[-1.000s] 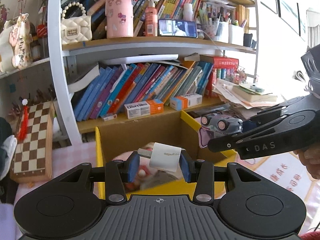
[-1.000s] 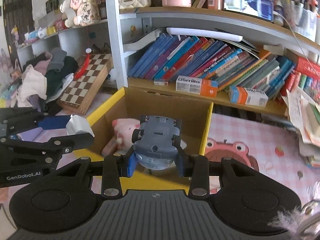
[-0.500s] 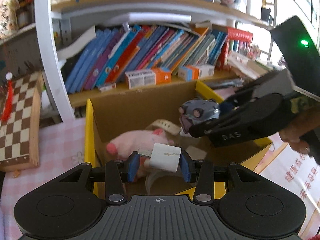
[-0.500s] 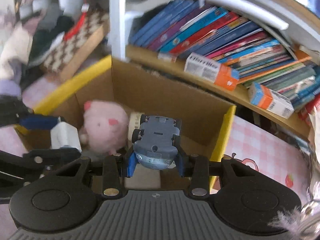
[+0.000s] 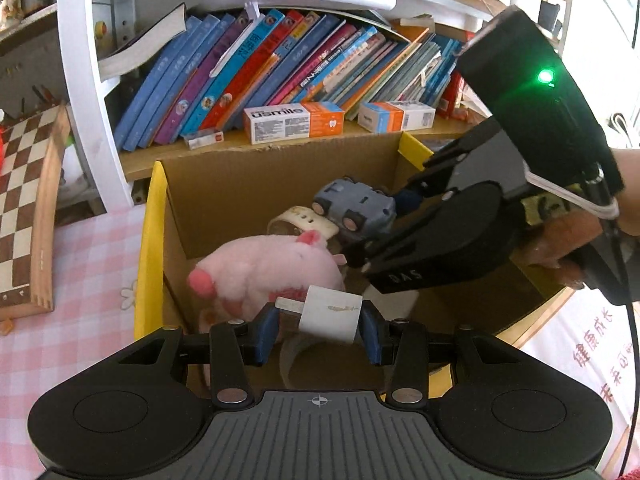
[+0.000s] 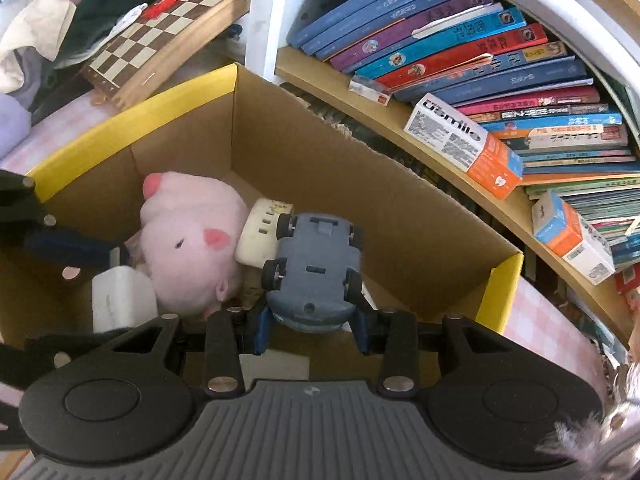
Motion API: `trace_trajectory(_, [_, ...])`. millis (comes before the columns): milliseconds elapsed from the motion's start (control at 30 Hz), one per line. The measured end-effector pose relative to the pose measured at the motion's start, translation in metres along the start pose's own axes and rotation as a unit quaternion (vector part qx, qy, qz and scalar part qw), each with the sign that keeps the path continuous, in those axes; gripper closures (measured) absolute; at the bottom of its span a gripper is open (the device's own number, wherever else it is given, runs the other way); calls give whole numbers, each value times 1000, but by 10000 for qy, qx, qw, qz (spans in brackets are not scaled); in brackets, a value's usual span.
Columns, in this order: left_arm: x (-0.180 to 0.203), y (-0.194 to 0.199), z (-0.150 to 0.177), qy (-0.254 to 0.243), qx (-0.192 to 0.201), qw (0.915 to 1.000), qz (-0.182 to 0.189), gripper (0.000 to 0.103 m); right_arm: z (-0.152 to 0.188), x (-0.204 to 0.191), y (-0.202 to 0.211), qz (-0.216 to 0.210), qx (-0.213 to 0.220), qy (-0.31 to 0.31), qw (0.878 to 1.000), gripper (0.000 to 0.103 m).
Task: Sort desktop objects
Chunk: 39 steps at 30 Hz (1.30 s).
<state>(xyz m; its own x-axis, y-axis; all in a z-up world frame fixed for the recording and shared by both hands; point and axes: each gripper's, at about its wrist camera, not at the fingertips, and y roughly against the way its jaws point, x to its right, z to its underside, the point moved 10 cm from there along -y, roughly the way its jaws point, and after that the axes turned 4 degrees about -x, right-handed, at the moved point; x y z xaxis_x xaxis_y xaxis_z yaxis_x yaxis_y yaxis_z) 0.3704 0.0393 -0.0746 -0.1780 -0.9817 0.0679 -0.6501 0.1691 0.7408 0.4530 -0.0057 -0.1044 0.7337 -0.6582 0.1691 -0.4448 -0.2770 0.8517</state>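
Both grippers are hanging over the open cardboard box (image 6: 360, 184), the left gripper (image 5: 318, 330) clenching the white charger (image 5: 330, 314) and the right gripper (image 6: 310, 326) clenching the grey toy car (image 6: 316, 268), ready to drop them in beside the pink plush pig (image 6: 192, 240).

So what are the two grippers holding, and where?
Left hand-held gripper: white charger, by its sides. Right hand-held gripper: toy car, by its end.

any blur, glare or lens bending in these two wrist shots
Left wrist view: sharp on the white charger and the pink plush pig; window glare washes out the upper right corner; shelf edges bow. Right wrist view: the grey toy car is crisp, the bookshelf curves strongly from the fisheye, and the lower right corner is blurred.
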Motion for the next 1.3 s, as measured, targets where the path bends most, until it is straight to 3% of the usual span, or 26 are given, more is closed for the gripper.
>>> trace_trajectory(167, [1, 3, -1, 31, 61, 10000, 31, 57, -2, -2, -1, -158, -22, -4, 9999, 65])
trace_trajectory(300, [2, 5, -1, 55, 110, 9999, 55, 43, -3, -1, 4, -227, 65, -95, 9997, 51])
trace_trajectory(433, [7, 11, -3, 2, 245, 9997, 57, 29, -2, 1, 11, -183, 168, -206, 9995, 47])
trace_trajectory(900, [26, 64, -12, -37, 944, 9955, -42, 17, 5, 9, 85, 14, 1054, -735, 9917, 32])
trace_trajectory(1300, [32, 107, 6, 252, 1173, 9921, -360, 14, 41, 9, 140, 203, 1742, -1120, 9781, 26])
